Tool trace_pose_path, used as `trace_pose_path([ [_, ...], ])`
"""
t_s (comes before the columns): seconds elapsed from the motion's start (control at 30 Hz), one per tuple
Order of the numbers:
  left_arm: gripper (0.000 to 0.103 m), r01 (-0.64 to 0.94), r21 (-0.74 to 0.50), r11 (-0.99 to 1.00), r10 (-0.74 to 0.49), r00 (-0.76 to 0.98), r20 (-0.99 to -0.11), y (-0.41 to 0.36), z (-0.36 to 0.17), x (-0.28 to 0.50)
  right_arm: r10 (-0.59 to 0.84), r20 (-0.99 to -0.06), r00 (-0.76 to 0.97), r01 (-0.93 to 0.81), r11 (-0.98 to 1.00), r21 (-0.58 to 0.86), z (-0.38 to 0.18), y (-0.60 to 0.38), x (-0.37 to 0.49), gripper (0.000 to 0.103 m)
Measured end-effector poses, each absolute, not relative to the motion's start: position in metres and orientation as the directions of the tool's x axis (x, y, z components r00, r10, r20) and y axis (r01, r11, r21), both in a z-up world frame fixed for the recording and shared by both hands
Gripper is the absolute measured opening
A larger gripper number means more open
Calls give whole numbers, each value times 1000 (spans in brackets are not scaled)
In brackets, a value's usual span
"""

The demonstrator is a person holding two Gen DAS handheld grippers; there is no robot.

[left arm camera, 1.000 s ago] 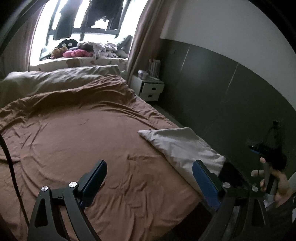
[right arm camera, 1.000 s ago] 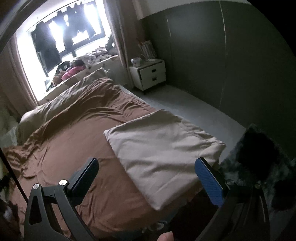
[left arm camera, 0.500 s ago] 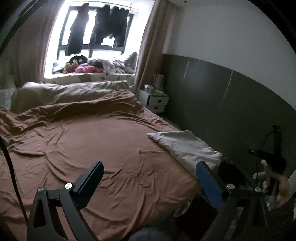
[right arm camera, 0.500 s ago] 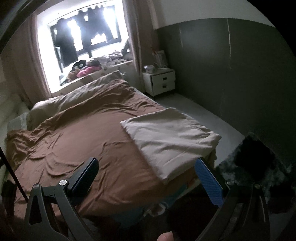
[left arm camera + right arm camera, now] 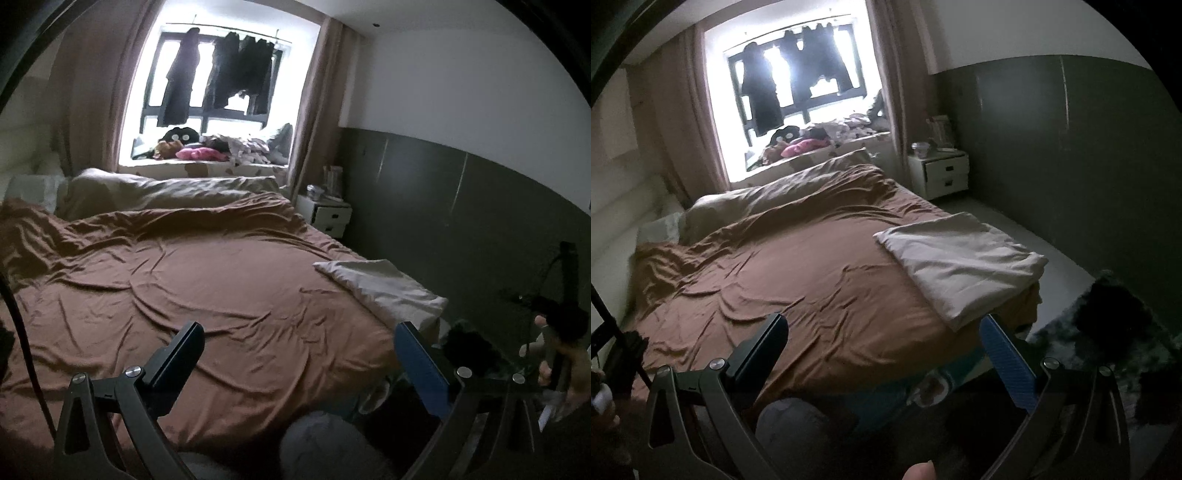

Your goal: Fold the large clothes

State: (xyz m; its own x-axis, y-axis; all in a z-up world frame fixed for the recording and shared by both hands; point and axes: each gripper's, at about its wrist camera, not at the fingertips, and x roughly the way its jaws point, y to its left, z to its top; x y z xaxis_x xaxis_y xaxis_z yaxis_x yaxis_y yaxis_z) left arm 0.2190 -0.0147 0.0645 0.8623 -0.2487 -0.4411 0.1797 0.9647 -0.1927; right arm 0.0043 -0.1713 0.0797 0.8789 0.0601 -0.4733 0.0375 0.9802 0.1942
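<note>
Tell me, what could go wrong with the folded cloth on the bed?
1. The folded beige cloth lies at the brown bed sheet's corner, one edge near the drop; a nudge might slide it off.
2. Both the left gripper and the right gripper are open and empty, so nothing steadies it.

open approach over the brown bedsheet (image 5: 812, 280), wrinkled but bare across its middle and near edge. folded beige cloth (image 5: 960, 266) occupies the near right corner; heaped duvet (image 5: 798, 188) and nightstand (image 5: 940, 173) block the far side.
</note>
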Motion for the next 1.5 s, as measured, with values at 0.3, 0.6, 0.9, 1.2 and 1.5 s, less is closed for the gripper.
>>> trace_pose_path([
  [0.3, 103, 163, -149, 975, -212, 883, -418, 0, 46, 157, 87, -435, 896, 8, 977, 212, 58, -166, -36, 103],
  [0.6, 103, 126, -150, 981, -175, 904, -389, 19, 19, 105, 158, -424, 892, -74, 975, 208, 29, -136, -73, 103],
  [0.9, 103, 68, -95, 993, -100, 915, -390, 26, -10, 72, 164, -431, 887, -87, 977, 193, 4, -122, -81, 103],
  [1.2, 103, 33, -53, 998, -50, 935, -350, 20, -26, 47, 176, -447, 877, -96, 976, 197, -15, -100, -87, 103],
  [1.5, 103, 28, -50, 998, -45, 927, -373, 14, -34, 47, 185, -446, 876, -118, 978, 174, -23, -78, -90, 103],
])
